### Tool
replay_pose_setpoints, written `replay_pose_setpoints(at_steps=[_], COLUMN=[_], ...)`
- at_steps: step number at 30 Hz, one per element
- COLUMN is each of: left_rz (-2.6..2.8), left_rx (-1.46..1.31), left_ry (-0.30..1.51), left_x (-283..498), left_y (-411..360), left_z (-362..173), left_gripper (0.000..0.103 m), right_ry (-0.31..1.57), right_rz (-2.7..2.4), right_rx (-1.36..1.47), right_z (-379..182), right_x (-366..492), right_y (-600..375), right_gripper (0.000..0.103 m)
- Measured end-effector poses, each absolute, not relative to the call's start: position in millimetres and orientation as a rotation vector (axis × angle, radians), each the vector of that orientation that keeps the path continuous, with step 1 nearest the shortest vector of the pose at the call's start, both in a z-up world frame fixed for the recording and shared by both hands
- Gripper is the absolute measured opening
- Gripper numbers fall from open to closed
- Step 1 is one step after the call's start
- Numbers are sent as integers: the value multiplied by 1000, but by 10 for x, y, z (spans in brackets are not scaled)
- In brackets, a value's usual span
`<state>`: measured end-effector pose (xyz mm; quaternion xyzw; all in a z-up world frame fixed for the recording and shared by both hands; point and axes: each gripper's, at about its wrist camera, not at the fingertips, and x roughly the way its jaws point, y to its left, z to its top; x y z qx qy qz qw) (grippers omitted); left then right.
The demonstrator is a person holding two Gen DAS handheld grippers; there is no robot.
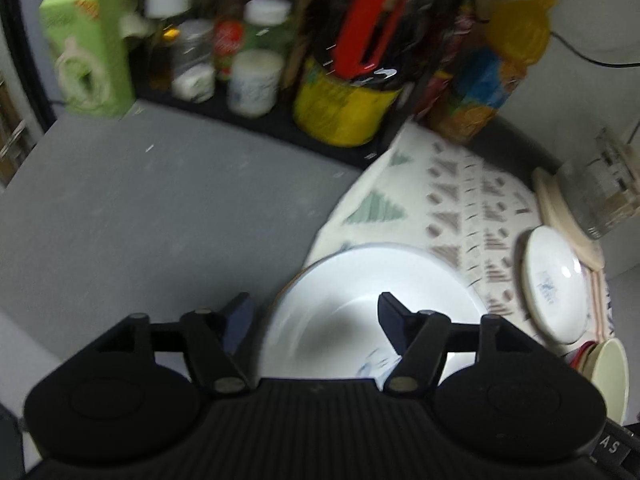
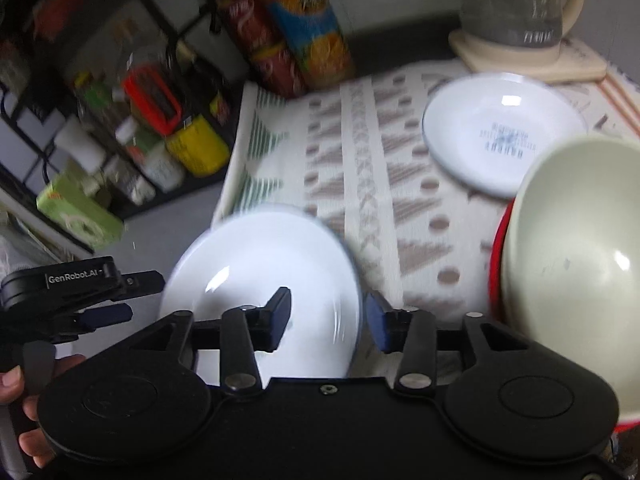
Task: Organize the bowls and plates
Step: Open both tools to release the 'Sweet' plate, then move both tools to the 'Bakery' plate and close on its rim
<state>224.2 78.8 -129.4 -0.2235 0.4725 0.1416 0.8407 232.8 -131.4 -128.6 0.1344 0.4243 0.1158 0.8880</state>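
Note:
A large white plate lies at the near left edge of a patterned cloth; it also shows in the right wrist view. My left gripper is open, its jaws either side of the plate's left rim. My right gripper is open, straddling the plate's right rim. A smaller white plate with blue print lies further back; it shows in the left wrist view. A cream bowl nested in a red bowl sits at the right.
A black rack holds jars, a yellow tin and bottles at the back. A green carton stands left. A glass kettle on a cream base stands behind the small plate. Grey counter lies left.

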Motion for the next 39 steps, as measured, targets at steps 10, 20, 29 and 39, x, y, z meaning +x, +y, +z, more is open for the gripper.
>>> replay_pose_setpoints(at_steps=[10, 20, 29, 39], left_rz=[144, 1, -100, -162], left_rx=[-429, -357, -323, -324], left_ry=[992, 1049, 1125, 1193], left_x=[2860, 3433, 3882, 4222], left_y=[382, -80, -444, -661], left_z=[-1209, -1378, -1630, -1917], left_gripper=[70, 81, 82, 81], right_ry=[771, 754, 798, 892], right_rz=[118, -26, -128, -199], right_rx=[348, 401, 451, 516], right_z=[-939, -921, -1045, -1287], right_x=[2641, 2865, 3056, 3340], right_y=[-1775, -2222, -2565, -2859], right_gripper=[63, 92, 103, 100])
